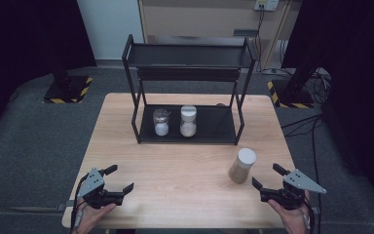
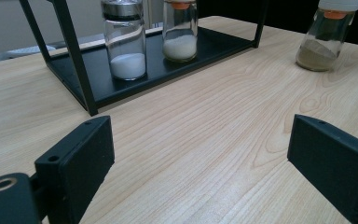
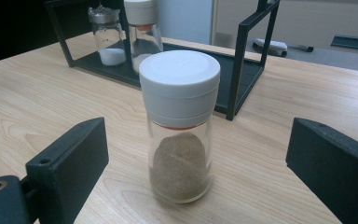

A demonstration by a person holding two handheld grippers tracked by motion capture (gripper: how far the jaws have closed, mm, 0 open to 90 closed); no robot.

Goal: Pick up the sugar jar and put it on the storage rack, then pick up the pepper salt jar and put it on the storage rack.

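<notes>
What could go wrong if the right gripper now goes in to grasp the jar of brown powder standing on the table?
The brown-powder jar is tall and narrow with a heavy-looking white cap, so a nudge from one jaw of the open right gripper before the other arrives could tip it.

Carrying it to the rack, it may clip the front post or knock the two jars already on the lower shelf.

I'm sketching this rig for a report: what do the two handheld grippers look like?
Both are black, each with two blocky, flat-faced jaws. The left gripper and right gripper each carry a grey three-cornered plate on top, dotted with small holes. A dark cable trails from each past the wrist. The jaw blocks have small round holes. No sleeves are visible.
</notes>
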